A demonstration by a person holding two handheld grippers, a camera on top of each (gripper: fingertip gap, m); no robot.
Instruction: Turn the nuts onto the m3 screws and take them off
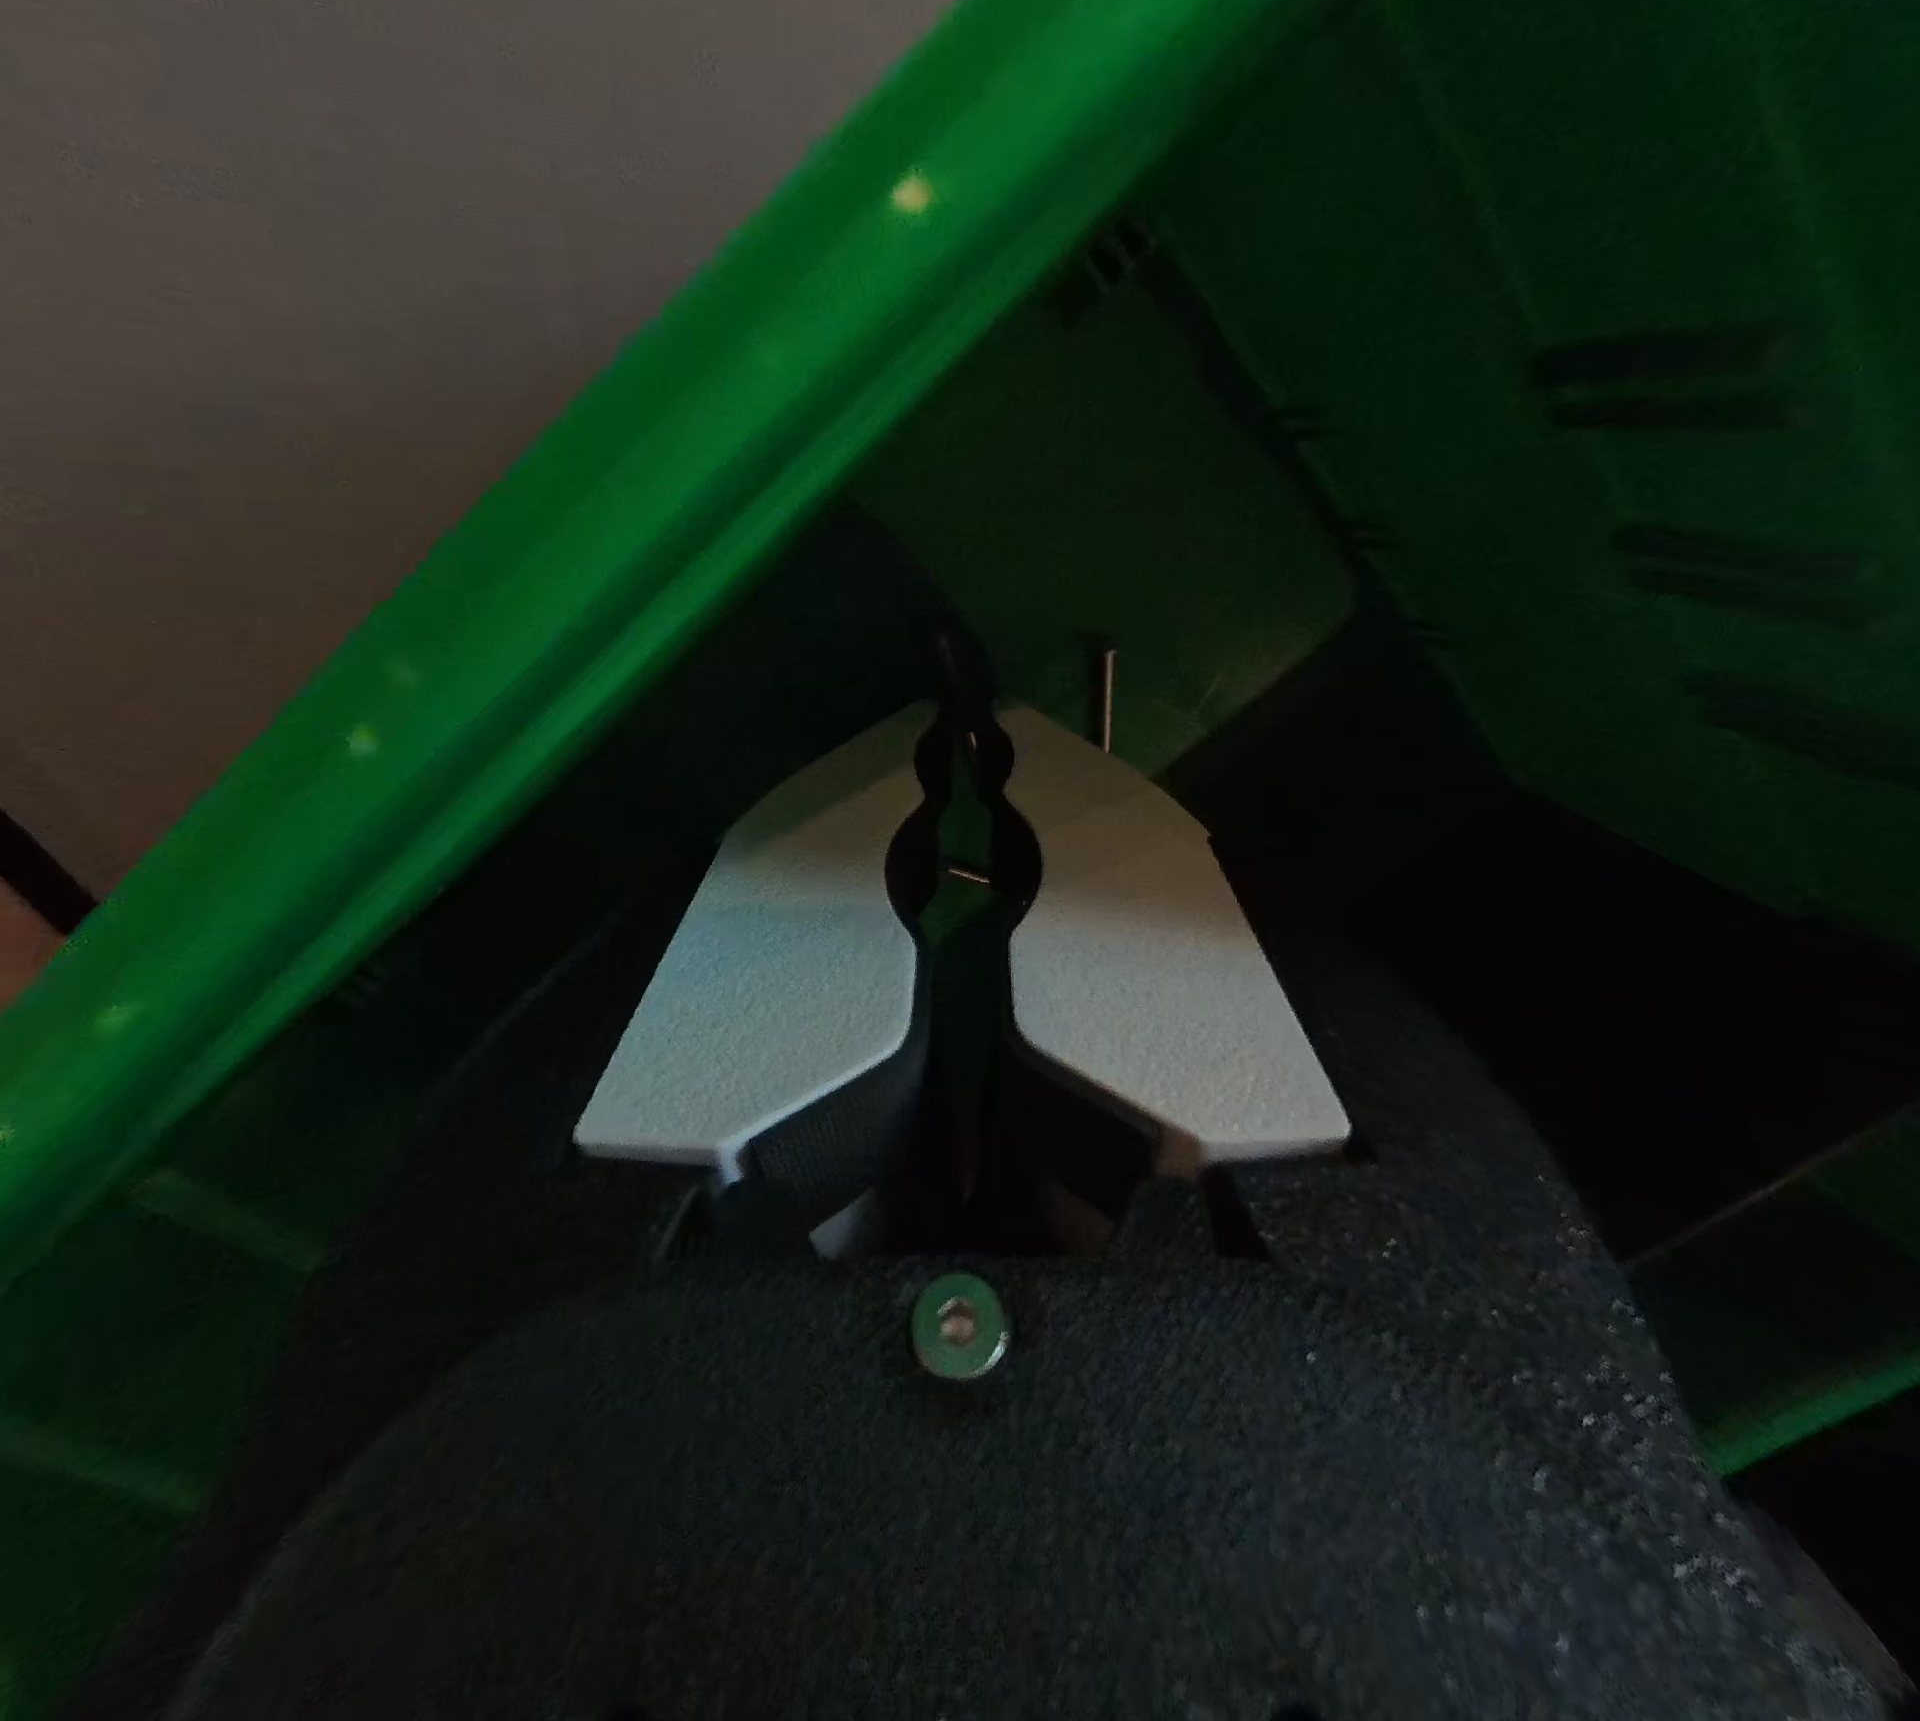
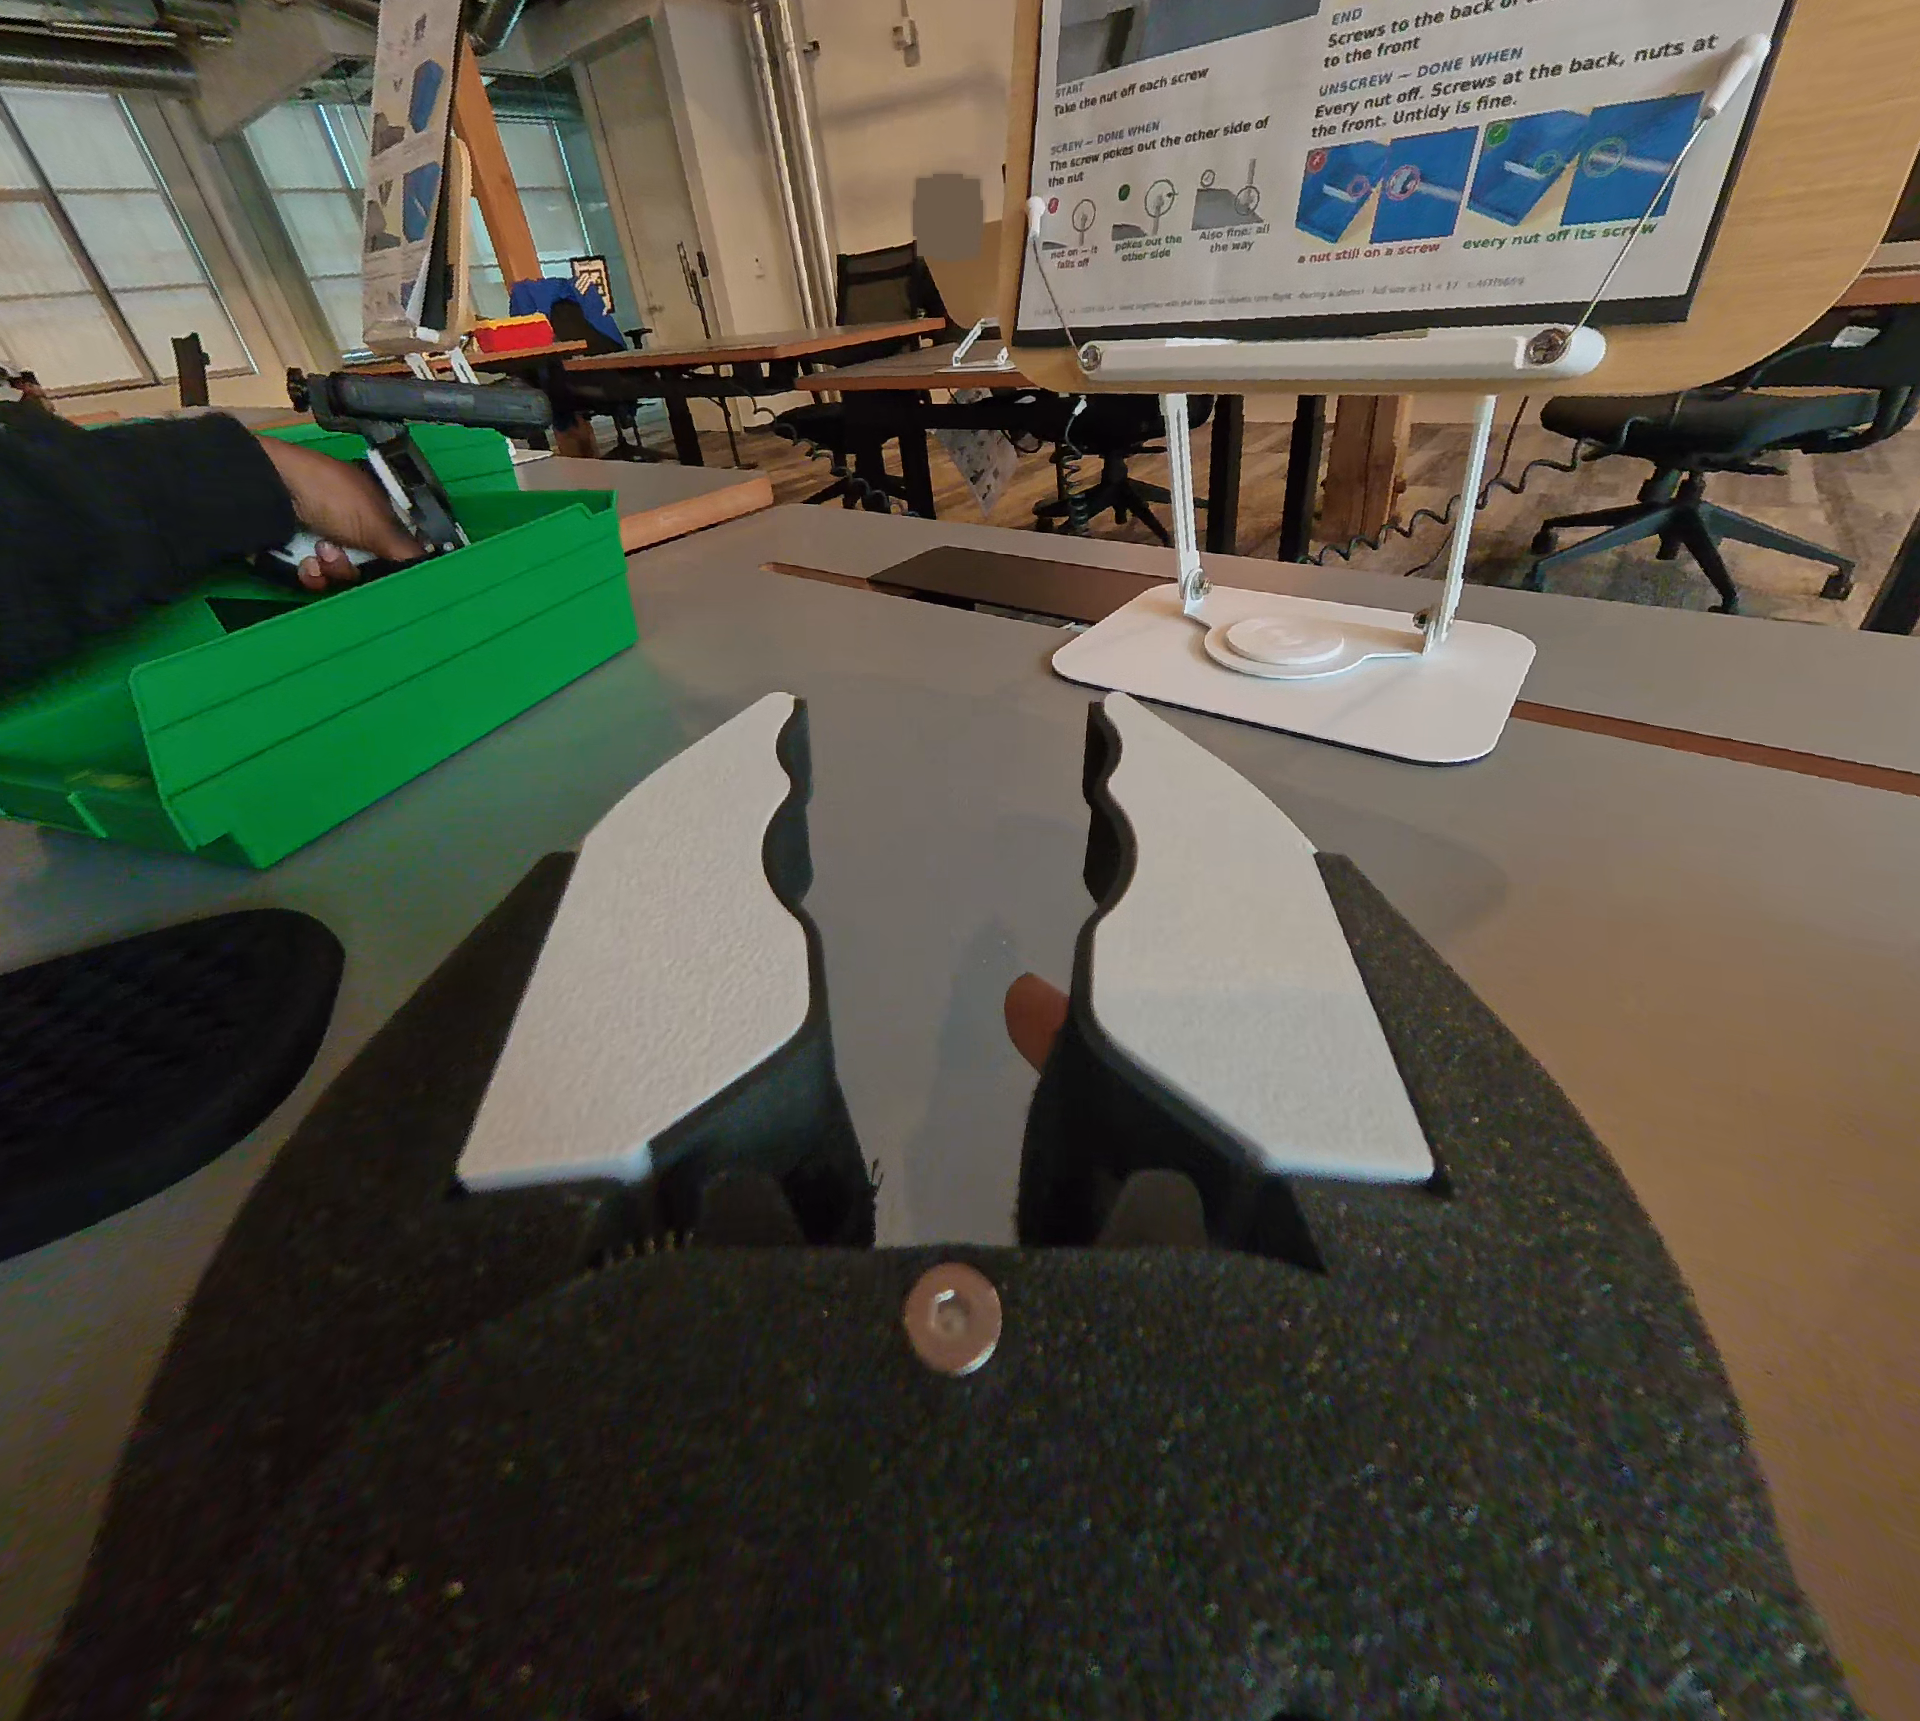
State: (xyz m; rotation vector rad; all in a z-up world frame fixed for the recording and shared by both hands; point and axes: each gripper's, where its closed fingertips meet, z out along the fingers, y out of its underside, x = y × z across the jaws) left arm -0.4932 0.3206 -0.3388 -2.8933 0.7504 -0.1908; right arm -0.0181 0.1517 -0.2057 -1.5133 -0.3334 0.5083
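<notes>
The left tool (image 1: 961, 684) is down inside the green plastic bin (image 1: 1558, 113), close in a corner where the thick green rim (image 1: 727, 383) runs diagonally above it and a slotted green wall stands on the other side. Its white fingers (image 1: 790, 944) are drawn together at the tips, with only the scalloped hollows between the dark pads showing gaps. A thin metal sliver shows in one of those hollows, but the dim light does not let me tell whether the pads clamp it. A slender metal screw (image 1: 1109, 700) lies on the bin floor just beside the right fingertip, apart from it. There is little room here: rim, wall and floor all crowd the tips.

From the right wrist view, the same green bin (image 2: 395, 684) sits at the left of the grey bench (image 2: 935, 632), and a hand (image 2: 343, 518) in a dark sleeve reaches over its rim with the left tool (image 2: 436, 528).

The right tool (image 2: 940, 715) hangs above the open bench top with its white fingers (image 2: 1226, 892) wide apart and nothing between them. Ahead of it lies bare grey surface. The white base of a document stand (image 2: 1299, 674) is ahead to the right, and a black perforated pad (image 2: 135, 1069) lies near the bench's left edge.
</notes>
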